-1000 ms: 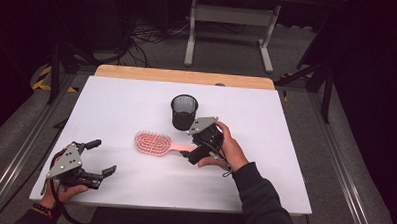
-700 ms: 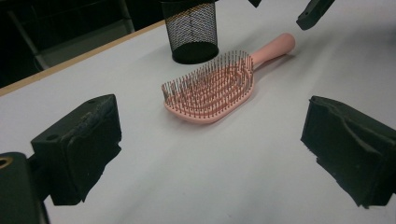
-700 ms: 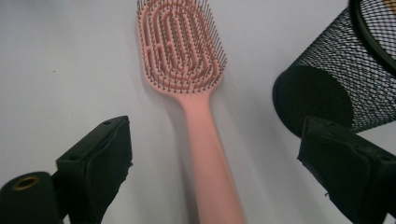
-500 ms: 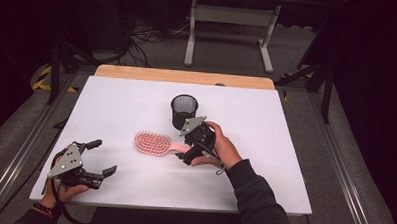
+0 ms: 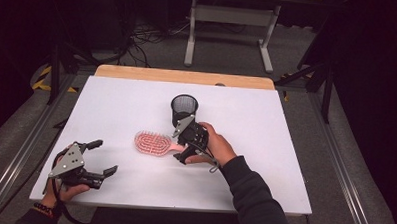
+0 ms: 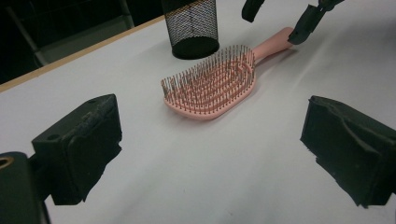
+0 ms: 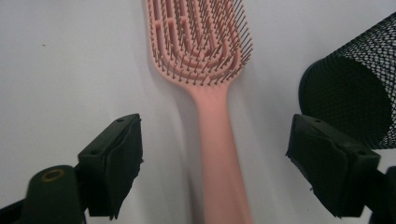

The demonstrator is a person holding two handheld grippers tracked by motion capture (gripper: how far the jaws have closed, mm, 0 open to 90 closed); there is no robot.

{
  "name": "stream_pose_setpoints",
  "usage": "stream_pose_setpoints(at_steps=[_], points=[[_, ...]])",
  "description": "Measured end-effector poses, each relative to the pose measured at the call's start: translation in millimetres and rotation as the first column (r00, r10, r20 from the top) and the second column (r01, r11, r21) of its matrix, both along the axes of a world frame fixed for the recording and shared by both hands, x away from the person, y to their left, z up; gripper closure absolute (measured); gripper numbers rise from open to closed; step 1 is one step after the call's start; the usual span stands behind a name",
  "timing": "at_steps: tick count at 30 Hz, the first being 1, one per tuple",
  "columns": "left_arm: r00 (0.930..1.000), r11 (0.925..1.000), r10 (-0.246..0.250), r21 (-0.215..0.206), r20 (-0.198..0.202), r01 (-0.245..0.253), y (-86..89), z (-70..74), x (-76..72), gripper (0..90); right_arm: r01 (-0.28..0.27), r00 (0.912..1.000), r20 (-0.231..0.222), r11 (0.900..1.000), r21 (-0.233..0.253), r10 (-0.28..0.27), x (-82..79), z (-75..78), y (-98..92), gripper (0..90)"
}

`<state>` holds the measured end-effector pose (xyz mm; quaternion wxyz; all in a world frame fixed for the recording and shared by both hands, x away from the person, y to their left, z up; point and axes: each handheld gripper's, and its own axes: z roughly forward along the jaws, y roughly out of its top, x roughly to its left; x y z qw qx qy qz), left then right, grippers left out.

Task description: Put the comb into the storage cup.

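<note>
Pink handle of the hairbrush (image 7: pixel 219 154) lies flat on the white table (image 5: pixel 285 145) between my right gripper's (image 7: pixel 224 163) wide-open jaws; I should center them, lower squarely, then close mid-handle. Beyond it the bristles face up, beside the black mesh cup (image 7: pixel 355 93). My left gripper (image 5: pixel 92 158) hovers open, well apart.

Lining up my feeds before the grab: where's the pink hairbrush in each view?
High view: pink hairbrush at table centre, handle toward the right gripper.
Left gripper view: upper middle, bristles up.
Right gripper view: top centre, handle running down between the open jaws.
Shared landmark: black mesh cup beside the brush.
</note>
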<state>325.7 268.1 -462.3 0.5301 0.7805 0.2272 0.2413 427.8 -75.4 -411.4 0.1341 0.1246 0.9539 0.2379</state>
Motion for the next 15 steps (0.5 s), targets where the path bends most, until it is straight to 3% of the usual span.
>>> stream_pose_setpoints(at_steps=[1,6,9,15], points=[[1.0000,1.0000,0.001,0.001,-0.001,-0.001,-0.2,-0.1,-0.2,6.0,-0.010,0.9997,-0.020,1.000,-0.024,0.010,1.6,-1.4,3.6,22.3],[1.0000,1.0000,-0.001,0.000,0.000,0.001,0.6,0.0,0.1,6.0,-0.009,0.9985,-0.054,0.999,-0.053,0.006,8.2,-5.0,11.7,29.4],[1.0000,1.0000,0.002,-0.001,0.002,-0.002,1.8,0.2,-0.1,6.0,-0.029,0.9951,-0.097,0.996,-0.081,0.021,12.1,-9.0,17.6,38.3],[1.0000,1.0000,0.000,0.001,0.001,0.000,1.7,0.1,0.0,6.1,-0.037,0.9932,-0.115,0.990,-0.137,0.021,17.0,-14.4,29.0,46.8]])
